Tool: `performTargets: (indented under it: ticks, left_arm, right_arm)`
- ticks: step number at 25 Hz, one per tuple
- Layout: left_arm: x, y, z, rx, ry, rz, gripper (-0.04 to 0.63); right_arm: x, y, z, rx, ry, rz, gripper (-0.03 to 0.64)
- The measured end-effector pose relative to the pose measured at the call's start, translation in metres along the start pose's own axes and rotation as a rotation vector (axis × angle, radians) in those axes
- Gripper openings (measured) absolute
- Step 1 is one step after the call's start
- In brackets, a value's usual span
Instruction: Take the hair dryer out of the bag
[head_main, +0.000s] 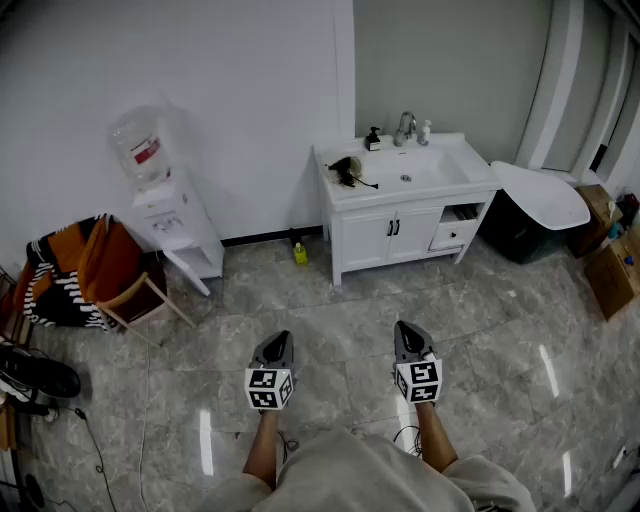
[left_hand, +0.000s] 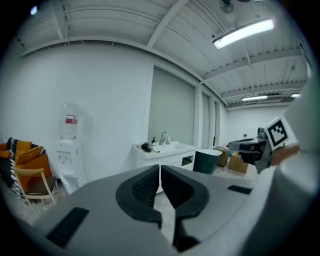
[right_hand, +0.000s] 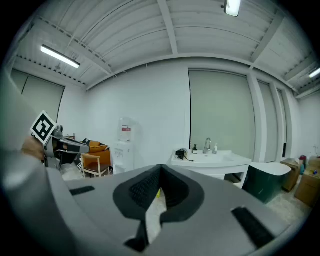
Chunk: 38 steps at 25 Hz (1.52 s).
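On the left end of the white vanity (head_main: 390, 235) lies a small black object with a cord (head_main: 346, 171); whether it is the hair dryer or its bag I cannot tell. It also shows far off as the black object (left_hand: 146, 146) in the left gripper view and as the black object (right_hand: 181, 153) in the right gripper view. Both grippers are held side by side over the floor, well short of the vanity and pointing toward it. My left gripper (head_main: 280, 340) (left_hand: 160, 167) is shut and empty. My right gripper (head_main: 403, 328) (right_hand: 160, 168) is shut with nothing in it.
A water dispenser (head_main: 165, 210) stands at the left wall, beside a chair with orange and striped cloth (head_main: 85, 270). A yellow bottle (head_main: 300, 253) sits on the floor by the vanity. Right of the vanity are a dark bin with a white lid (head_main: 540, 205) and cardboard boxes (head_main: 610, 270).
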<state>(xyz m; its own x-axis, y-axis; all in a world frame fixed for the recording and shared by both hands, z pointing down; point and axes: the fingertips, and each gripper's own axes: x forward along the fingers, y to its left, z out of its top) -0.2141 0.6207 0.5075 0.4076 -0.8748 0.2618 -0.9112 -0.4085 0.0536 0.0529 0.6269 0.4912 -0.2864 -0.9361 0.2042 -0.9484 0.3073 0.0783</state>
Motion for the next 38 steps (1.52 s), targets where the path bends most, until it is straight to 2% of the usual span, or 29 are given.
performTargets:
  ticks: [9, 12, 13, 14, 15, 16, 18, 21, 25, 38]
  left_arm:
    - [-0.006, -0.003, -0.005, 0.007, -0.004, -0.004, 0.015]
    - [-0.006, -0.005, -0.003, 0.002, -0.009, -0.017, 0.017]
    - [-0.006, -0.006, -0.001, 0.002, -0.013, -0.019, 0.017]
    - [-0.005, -0.007, 0.001, 0.003, -0.021, -0.022, 0.019]
    - [-0.004, -0.008, 0.004, 0.004, -0.030, -0.028, 0.049]
    - [-0.003, -0.010, 0.005, 0.005, -0.036, -0.037, 0.120]
    - [0.000, -0.015, 0.006, 0.012, -0.037, -0.056, 0.231]
    - [0.005, -0.025, 0.007, 0.026, -0.034, -0.080, 0.279]
    - [0.007, -0.039, 0.004, 0.029, -0.031, -0.090, 0.279]
    - [0.018, -0.069, -0.011, 0.015, -0.025, -0.042, 0.279]
  right_arm:
    - [-0.007, 0.004, -0.004, 0.014, -0.023, -0.003, 0.000]
    - [-0.009, 0.006, -0.002, 0.032, -0.046, 0.031, 0.001]
    - [-0.009, 0.008, -0.001, 0.038, -0.052, 0.049, 0.042]
    - [-0.008, 0.010, -0.001, 0.042, -0.055, 0.063, 0.113]
    - [-0.008, 0.011, -0.001, 0.044, -0.054, 0.073, 0.180]
    - [-0.007, 0.013, -0.002, 0.043, -0.053, 0.082, 0.225]
    - [-0.008, 0.016, -0.002, 0.039, -0.053, 0.097, 0.262]
    - [-0.009, 0.016, -0.002, 0.035, -0.056, 0.114, 0.298]
    - [-0.011, 0.008, -0.005, 0.034, -0.054, 0.113, 0.299]
    - [-0.014, -0.020, -0.019, 0.027, -0.044, 0.143, 0.281]
